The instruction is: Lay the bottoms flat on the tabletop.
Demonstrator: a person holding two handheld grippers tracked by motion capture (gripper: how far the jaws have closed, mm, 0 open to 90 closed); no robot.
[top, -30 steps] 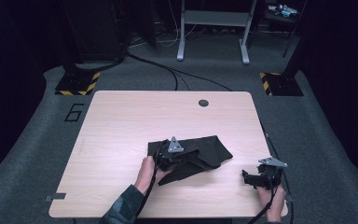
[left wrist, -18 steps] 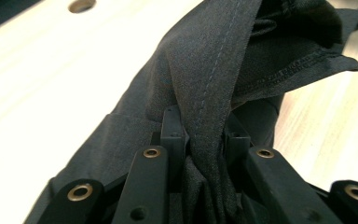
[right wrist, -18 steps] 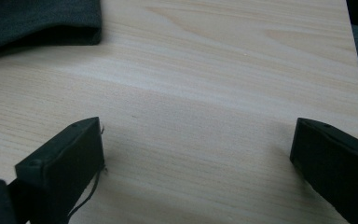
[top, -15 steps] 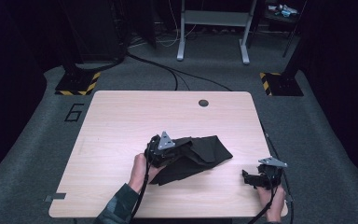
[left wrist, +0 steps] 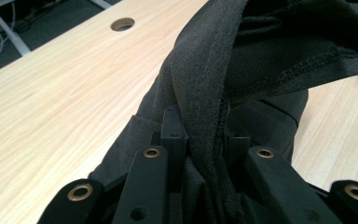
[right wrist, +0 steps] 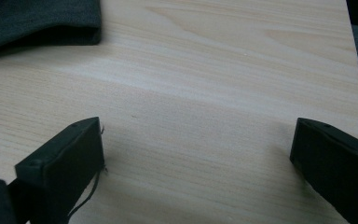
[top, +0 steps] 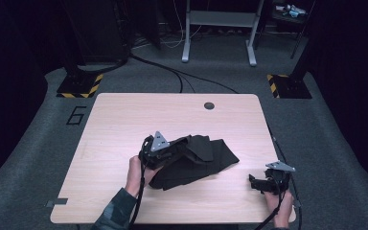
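A black cloth [top: 206, 158] lies crumpled on the middle of the wooden table [top: 124, 124]. My left gripper [top: 173, 151] is at the cloth's left end, shut on a seamed fold of it. In the left gripper view that fold [left wrist: 214, 70] rises from between the pinching jaws [left wrist: 200, 135] and hangs lifted above the tabletop. My right gripper [top: 256, 182] rests near the front right corner of the table, apart from the cloth. Its jaws [right wrist: 196, 144] stand wide open over bare wood. A corner of the cloth [right wrist: 37, 18] lies far ahead to their left.
A round cable hole [top: 209, 105] sits in the far middle of the table. Bare wood spreads over the left and far parts. On the dark floor beyond stand a desk frame [top: 218, 28], cables and yellow-striped bases [top: 79, 86].
My left gripper has moved left and up with the cloth's edge in it, pulling the cloth into a taller bunch. The right gripper has stayed put.
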